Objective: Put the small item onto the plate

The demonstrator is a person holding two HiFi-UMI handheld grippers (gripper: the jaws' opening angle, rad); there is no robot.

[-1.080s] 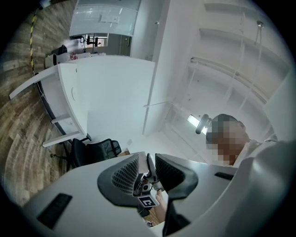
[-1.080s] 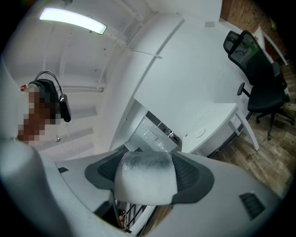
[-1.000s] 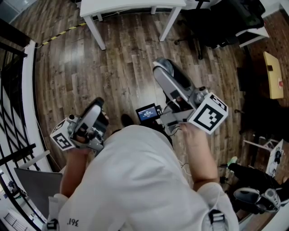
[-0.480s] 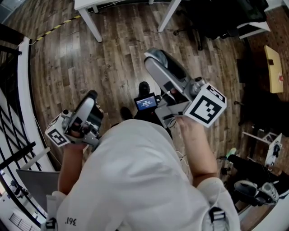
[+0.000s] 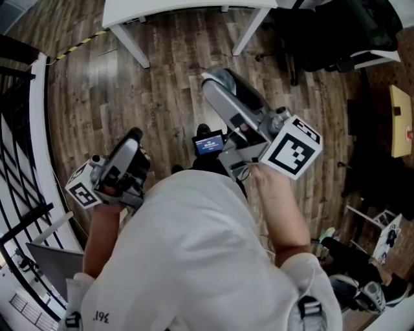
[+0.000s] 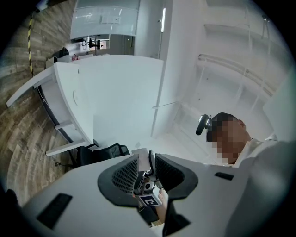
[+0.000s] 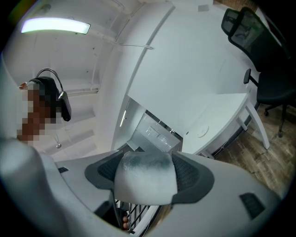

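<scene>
Though blurred, pale item (image 7: 145, 179) clamped in right tongs (image 7: 146, 167), left tongs (image 6: 147, 167) narrow, empty

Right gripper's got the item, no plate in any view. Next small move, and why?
Probably step toward the white table and tip the right gripper down over its top. Its jaws are closed on a whitish small item, so the grasp is done, but it hangs over wood floor and no view shows a plate; the tabletop seems the likeliest place.
</scene>
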